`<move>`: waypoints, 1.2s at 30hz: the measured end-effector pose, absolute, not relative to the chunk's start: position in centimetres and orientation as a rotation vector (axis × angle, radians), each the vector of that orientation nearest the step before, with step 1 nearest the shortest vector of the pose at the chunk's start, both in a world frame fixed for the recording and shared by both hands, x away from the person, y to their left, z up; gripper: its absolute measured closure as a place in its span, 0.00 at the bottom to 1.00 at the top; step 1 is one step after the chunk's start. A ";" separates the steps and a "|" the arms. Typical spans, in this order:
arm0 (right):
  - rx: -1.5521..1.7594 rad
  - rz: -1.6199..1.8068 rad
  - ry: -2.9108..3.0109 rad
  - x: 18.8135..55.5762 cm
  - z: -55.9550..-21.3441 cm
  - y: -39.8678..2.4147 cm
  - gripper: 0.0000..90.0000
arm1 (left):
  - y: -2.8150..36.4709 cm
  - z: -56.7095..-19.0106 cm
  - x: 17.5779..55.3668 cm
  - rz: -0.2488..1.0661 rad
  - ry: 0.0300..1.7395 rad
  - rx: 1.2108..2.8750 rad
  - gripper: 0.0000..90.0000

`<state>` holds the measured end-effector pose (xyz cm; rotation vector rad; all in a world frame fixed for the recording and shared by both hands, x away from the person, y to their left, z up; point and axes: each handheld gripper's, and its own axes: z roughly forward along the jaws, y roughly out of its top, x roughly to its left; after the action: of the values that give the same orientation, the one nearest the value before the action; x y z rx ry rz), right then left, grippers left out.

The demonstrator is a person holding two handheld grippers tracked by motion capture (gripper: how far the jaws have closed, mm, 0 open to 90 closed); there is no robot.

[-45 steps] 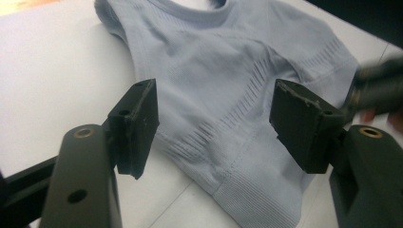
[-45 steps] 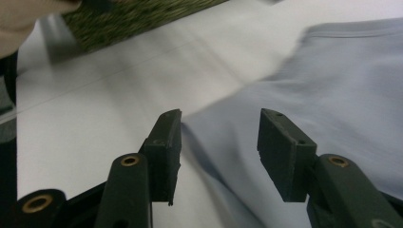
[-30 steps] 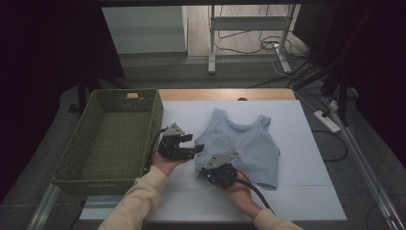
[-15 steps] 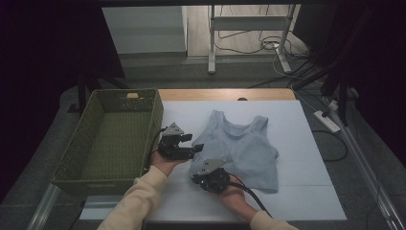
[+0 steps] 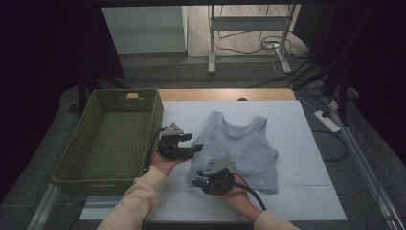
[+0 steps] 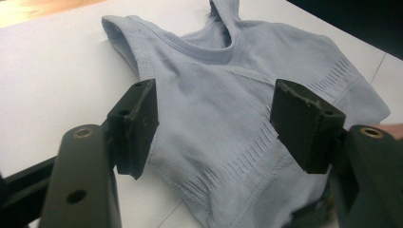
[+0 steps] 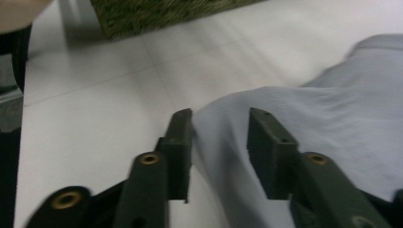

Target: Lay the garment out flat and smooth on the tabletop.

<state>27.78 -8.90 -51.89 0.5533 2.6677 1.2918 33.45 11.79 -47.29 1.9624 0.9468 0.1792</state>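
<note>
- The pale blue tank top [image 5: 242,151] lies flat on the white table sheet [image 5: 311,143], straps toward twelve o'clock, hem toward six.
- The left gripper [image 5: 187,150] sits at nine o'clock of the top, just beside its edge — jaws spread wide, nothing between the pads; in the left gripper view the top [image 6: 247,118] lies beyond them.
- The right gripper [image 5: 200,179] is at seven o'clock of the top, at the hem corner. Its jaws have just been opening; a fold of the fabric [image 7: 228,142] stands between them, the pads not pressing it.
- The green basket [image 5: 95,177] stands at nine o'clock — well apart from the top.
</note>
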 end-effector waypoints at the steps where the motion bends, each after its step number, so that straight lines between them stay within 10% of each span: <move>1: 0.561 1.294 2.655 27.8 -51.6 -9.4 0.62 | 11.8 -47.3 33.4 0.179 0.949 1.959 0.37; 36: 1.134 1.108 2.389 27.1 -49.5 -27.2 0.41 | 11.6 -47.4 33.4 0.165 0.949 1.966 0.36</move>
<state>27.09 -27.25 -49.53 1.1343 2.3891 1.1081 33.43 11.58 -47.44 1.9664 0.9487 0.1651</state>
